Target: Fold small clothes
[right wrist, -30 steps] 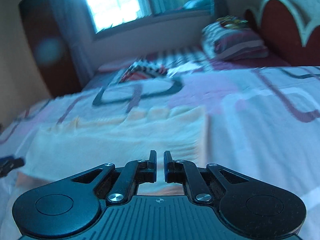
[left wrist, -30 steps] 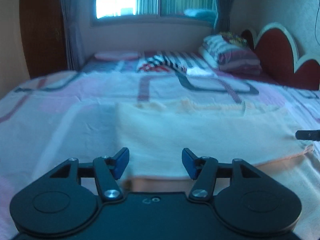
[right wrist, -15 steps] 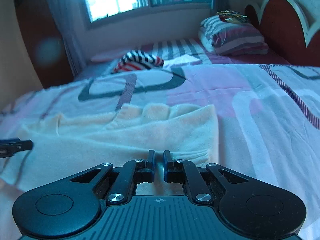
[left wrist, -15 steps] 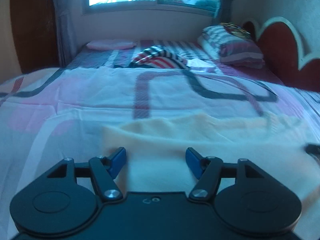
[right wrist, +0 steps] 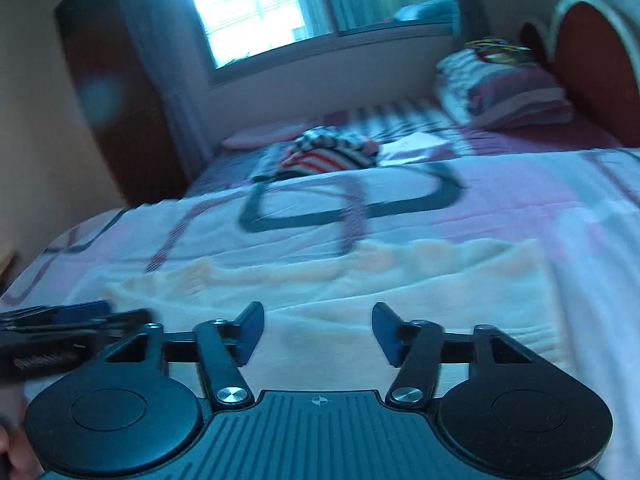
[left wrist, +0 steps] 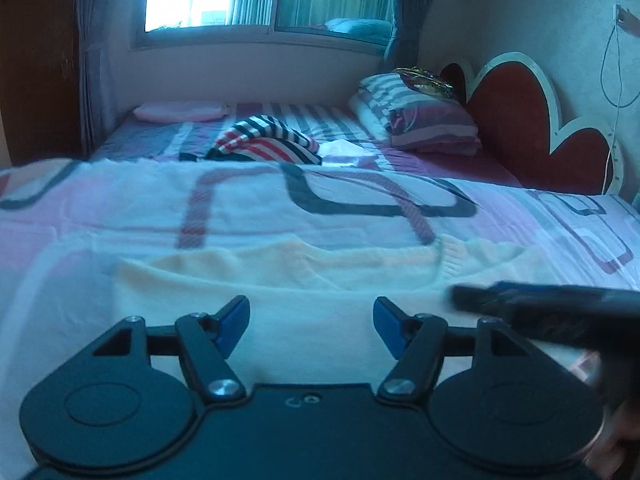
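Near edge of cream garment [left wrist: 312,320] hidden behind gripper body; striped clothes [right wrist: 328,152] smeared by blur.

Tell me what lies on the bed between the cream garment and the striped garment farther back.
Nothing: in both wrist views only bare patterned bedspread lies between the cream garment and the striped garment.

The left gripper [left wrist: 311,322] points forward and down, its blue pads wide apart with nothing between them. The right gripper [right wrist: 318,332] sits just beside it and points the same way. Its jaws have just been opening and hold nothing.
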`<state>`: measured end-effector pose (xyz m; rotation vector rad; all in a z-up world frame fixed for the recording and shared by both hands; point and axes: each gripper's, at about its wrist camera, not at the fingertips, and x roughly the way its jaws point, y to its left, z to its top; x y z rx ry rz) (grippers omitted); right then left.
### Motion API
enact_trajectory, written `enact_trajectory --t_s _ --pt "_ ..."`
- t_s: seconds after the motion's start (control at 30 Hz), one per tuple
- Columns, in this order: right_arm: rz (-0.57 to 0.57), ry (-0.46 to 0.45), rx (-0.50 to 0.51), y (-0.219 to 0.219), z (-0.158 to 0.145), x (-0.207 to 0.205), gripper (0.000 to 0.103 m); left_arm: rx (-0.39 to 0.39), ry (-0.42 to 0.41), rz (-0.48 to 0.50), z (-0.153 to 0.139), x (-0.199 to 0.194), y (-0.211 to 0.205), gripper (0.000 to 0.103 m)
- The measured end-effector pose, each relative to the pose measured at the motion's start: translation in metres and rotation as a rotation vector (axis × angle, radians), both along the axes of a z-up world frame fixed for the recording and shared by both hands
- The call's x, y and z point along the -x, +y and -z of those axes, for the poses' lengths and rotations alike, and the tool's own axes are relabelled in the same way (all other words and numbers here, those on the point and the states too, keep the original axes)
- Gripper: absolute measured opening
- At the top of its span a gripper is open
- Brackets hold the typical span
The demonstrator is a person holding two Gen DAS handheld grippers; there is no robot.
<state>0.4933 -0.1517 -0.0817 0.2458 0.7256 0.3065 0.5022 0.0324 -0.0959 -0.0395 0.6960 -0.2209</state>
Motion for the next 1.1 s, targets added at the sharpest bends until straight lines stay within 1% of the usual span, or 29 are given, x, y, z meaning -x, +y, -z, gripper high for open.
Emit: enact_trajectory --t_s 0.03,0.07,0.1,0.13,0.17,0.23,0.27,0.3,0.33,0.37,0.4,0.43,0.5,0.53,0.57,0.6,0.63,0.67,0.77,0.83,0.93,0.97,1.03,1.07,1.1 --pt "-0.023 0.011 0.042 0.007 0.004 0.001 0.052 -0.005 0.012 -0.009 0.004 0.001 -0.003 0.064" --pt "-0.046 0.009 0.076 0.01 0.007 0.003 0.048 -0.016 0.02 -0.008 0.008 0.002 -0.004 0.064" --pt "-0.059 -0.001 0.102 0.007 0.009 0.007 0.048 -0.042 0.028 -0.014 0.014 0.003 0.0 0.064" --pt "-0.047 -0.002 0.127 -0.002 0.01 0.011 0.047 -0.068 0.033 -0.031 0.018 0.005 0.006 0.064" --pt "-0.008 -0.001 0.152 -0.014 0.01 0.014 0.047 -0.067 0.027 -0.036 0.02 0.01 0.017 0.064" --pt "0.108 0.022 0.206 -0.05 0.014 0.019 0.047 -0.072 0.015 -0.057 0.02 0.02 0.04 0.064" --pt "0.141 0.035 0.203 -0.069 0.017 0.022 0.046 -0.089 0.014 -0.074 0.02 0.023 0.048 0.065" --pt "0.151 0.042 0.188 -0.082 0.018 0.024 0.046 -0.085 0.038 -0.095 0.02 0.024 0.054 0.064" --pt "0.154 0.042 0.177 -0.087 0.017 0.026 0.044 -0.053 0.058 -0.11 0.016 0.024 0.056 0.064" --pt "0.172 0.032 0.176 -0.087 0.012 0.028 0.044 -0.03 0.059 -0.125 0.009 0.025 0.055 0.062" --pt "0.175 0.01 0.164 -0.085 0.006 0.032 0.044 -0.006 0.043 -0.123 0.002 0.027 0.05 0.063" --pt "0.158 -0.012 0.141 -0.081 0.001 0.036 0.044 0.014 0.023 -0.112 -0.004 0.03 0.044 0.064" --pt "0.105 -0.031 0.135 -0.066 -0.004 0.046 0.044 0.015 0.015 -0.094 -0.008 0.034 0.027 0.065" --pt "0.061 -0.029 0.139 -0.057 -0.004 0.05 0.044 0.002 0.024 -0.068 -0.005 0.035 0.018 0.065" --pt "0.032 -0.026 0.146 -0.05 -0.002 0.054 0.044 -0.032 0.028 -0.046 0.0 0.037 0.008 0.065" --pt "0.011 -0.021 0.164 -0.044 0.002 0.058 0.044 -0.082 0.035 -0.035 0.006 0.039 0.0 0.065" --pt "-0.001 -0.013 0.196 -0.041 0.008 0.061 0.044 -0.123 0.046 -0.032 0.012 0.04 -0.004 0.065" --pt "0.003 -0.013 0.218 -0.043 0.011 0.065 0.044 -0.141 0.045 -0.035 0.017 0.043 -0.002 0.066" --pt "0.063 -0.008 0.228 -0.073 0.015 0.071 0.044 -0.128 0.027 -0.082 0.019 0.054 0.019 0.067" --pt "0.07 0.007 0.216 -0.086 0.015 0.07 0.044 -0.119 0.033 -0.097 0.019 0.053 0.023 0.067" --pt "0.053 0.013 0.214 -0.087 0.014 0.069 0.044 -0.172 0.039 -0.106 0.017 0.048 0.009 0.067" --pt "0.058 0.01 0.208 -0.089 0.011 0.07 0.044 -0.177 0.037 -0.111 0.014 0.049 0.004 0.065" --pt "0.078 -0.038 0.195 -0.094 0.0 0.079 0.044 -0.189 0.017 -0.103 0.01 0.054 -0.002 0.066" --pt "0.079 -0.04 0.191 -0.096 0.001 0.08 0.044 -0.214 0.026 -0.103 0.014 0.054 -0.005 0.067" --pt "0.068 -0.004 0.189 -0.097 0.006 0.077 0.044 -0.227 0.049 -0.103 0.019 0.052 -0.007 0.067"
